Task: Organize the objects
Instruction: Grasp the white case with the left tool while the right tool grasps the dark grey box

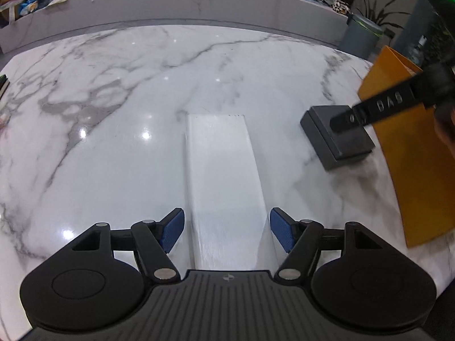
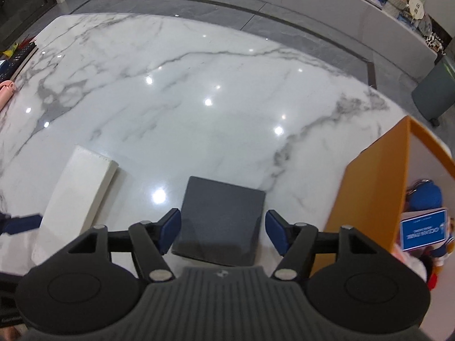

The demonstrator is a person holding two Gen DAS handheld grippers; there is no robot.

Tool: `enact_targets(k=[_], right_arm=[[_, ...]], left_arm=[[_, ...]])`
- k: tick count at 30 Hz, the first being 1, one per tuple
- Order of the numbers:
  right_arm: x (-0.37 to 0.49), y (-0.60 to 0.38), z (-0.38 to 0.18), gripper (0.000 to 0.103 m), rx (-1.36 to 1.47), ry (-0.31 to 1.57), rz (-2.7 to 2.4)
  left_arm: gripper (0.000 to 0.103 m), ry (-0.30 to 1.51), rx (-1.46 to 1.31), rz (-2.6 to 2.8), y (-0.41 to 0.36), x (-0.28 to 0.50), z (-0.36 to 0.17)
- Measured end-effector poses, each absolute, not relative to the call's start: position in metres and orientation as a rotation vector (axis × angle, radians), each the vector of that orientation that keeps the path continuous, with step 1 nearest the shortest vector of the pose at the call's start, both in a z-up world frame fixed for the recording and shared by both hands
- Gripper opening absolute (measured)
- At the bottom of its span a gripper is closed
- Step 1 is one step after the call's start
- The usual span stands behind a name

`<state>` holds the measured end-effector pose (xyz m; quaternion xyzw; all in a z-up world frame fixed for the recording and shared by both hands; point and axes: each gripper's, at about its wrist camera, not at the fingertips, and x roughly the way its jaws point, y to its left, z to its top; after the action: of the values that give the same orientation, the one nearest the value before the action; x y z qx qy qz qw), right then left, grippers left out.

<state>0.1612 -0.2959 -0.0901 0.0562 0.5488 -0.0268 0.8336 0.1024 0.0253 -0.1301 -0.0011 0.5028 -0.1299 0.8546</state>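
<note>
A long white box [image 1: 224, 170] lies on the marble table [image 1: 113, 142], running away from the camera. My left gripper [image 1: 227, 221] straddles its near end, jaws open, with the blue pads [image 1: 173, 227] just clear of its sides. To its right sits a dark grey square box [image 2: 224, 216]. My right gripper [image 2: 223, 221] hangs over the near part of it, open, a pad standing off each side. In the left wrist view a black finger [image 1: 366, 110] of the right gripper reaches over the grey box [image 1: 335, 139]. The white box [image 2: 79, 193] also shows in the right wrist view.
An orange paper bag [image 2: 369, 193] stands open at the table's right edge [image 1: 412, 156], with a blue toy and a blue card [image 2: 423, 228] inside. Books [image 2: 20, 56] and a pink object [image 2: 7, 91] lie at the far left. A grey bin [image 2: 435, 91] stands on the floor beyond.
</note>
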Motion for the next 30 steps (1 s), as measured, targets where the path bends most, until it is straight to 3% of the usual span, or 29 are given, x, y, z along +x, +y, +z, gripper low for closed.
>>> enact_targets(k=[3,7,27,30], right_arm=[[0.164,-0.290,-0.096,0.070,0.129,1.163,-0.055],[0.168,-0.287,-0.104,0.087,0.217,1.139,-0.067],[0.155,-0.276,-0.133,0.089,0.234,1.030,-0.313],[0.146,-0.281,-0.144,0.092,0.296,1.004,-0.314]], left_arm=[[0.082,1.066,0.000,-0.263,0.022,0.111,-0.140],[0.088,1.042,0.066,-0.234,0.014,0.119,-0.146],[0.092,0.958,0.091,-0.145,0.002,0.125,-0.152],[0.099,0.941,0.094,-0.168,0.002,0.124,-0.154]])
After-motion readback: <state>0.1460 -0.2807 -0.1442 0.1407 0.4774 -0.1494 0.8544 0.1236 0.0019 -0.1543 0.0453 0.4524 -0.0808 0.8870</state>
